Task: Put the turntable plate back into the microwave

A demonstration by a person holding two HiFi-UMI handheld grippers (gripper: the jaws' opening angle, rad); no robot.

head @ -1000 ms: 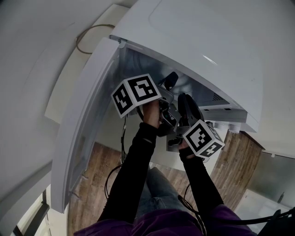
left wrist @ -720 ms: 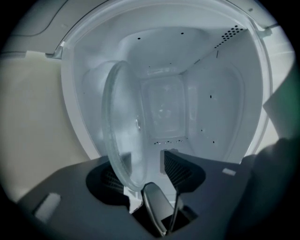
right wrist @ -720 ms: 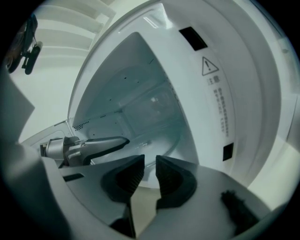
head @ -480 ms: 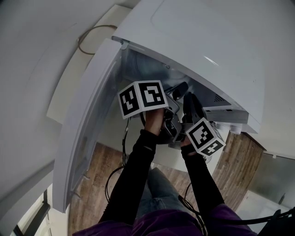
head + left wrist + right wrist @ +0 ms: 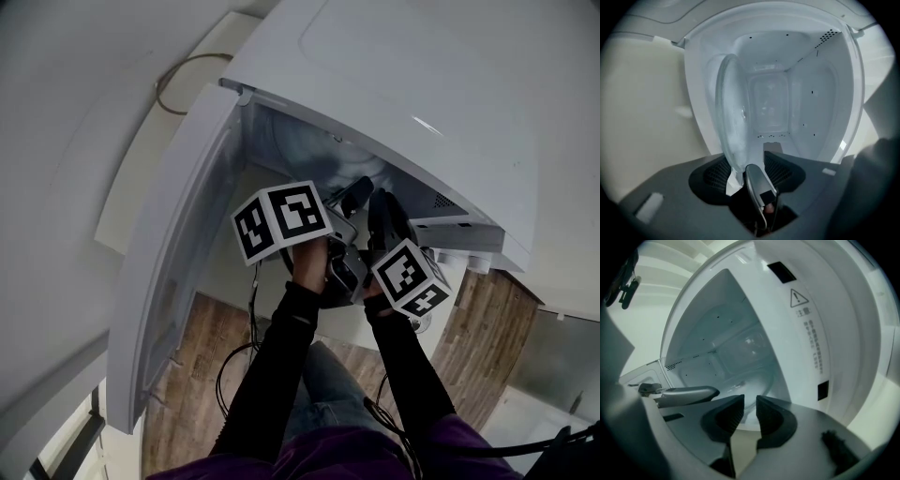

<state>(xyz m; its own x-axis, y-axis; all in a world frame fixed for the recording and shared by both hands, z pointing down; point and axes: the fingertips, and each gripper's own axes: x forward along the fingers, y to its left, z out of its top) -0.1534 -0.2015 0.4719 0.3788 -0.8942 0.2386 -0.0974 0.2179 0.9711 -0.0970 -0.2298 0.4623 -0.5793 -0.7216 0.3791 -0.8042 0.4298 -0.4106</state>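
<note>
I am operating in what reads as a domestic kitchen, indicated by the white microwave (image 5: 394,84), its door (image 5: 178,272) swung open, and the wood-plank floor (image 5: 187,370) below.

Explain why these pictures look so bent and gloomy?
Head view: dim and grey, with the microwave bowed by a wide lens. Left gripper view: fisheye with black corners; the glass plate is see-through, with a faint sheen. Right gripper view: the oven opening bulges into a curve, and the near jaws look soft.
</note>
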